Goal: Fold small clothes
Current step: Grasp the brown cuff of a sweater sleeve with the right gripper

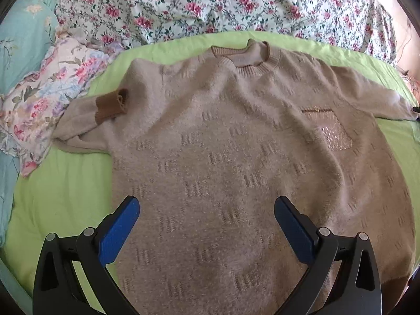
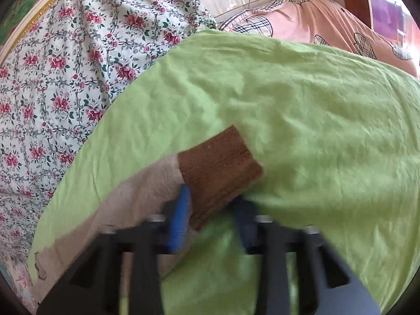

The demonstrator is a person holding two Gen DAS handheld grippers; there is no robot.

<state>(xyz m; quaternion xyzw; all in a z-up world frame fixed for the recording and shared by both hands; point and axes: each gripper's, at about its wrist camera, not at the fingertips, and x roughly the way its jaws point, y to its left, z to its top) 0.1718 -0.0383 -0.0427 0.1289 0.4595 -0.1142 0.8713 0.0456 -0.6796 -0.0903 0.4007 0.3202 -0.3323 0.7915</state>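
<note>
A beige knit sweater (image 1: 236, 152) lies face up on a green sheet (image 1: 60, 183), collar (image 1: 246, 52) at the far side. Its left sleeve is folded back, brown cuff (image 1: 111, 106) on top. My left gripper (image 1: 207, 207) is open and empty, hovering over the sweater's lower body. In the right wrist view, my right gripper (image 2: 211, 197) is closing around the brown cuff (image 2: 220, 165) of the right sleeve (image 2: 136, 191); the view is blurred, and the fingers (image 2: 181, 210) stand on either side of the cuff.
A floral quilt (image 1: 210, 2) is bunched along the far side of the bed. A floral garment (image 1: 44, 105) and a teal pillow (image 1: 18, 42) lie at the left. A pink pillow (image 2: 328, 18) lies at the far right.
</note>
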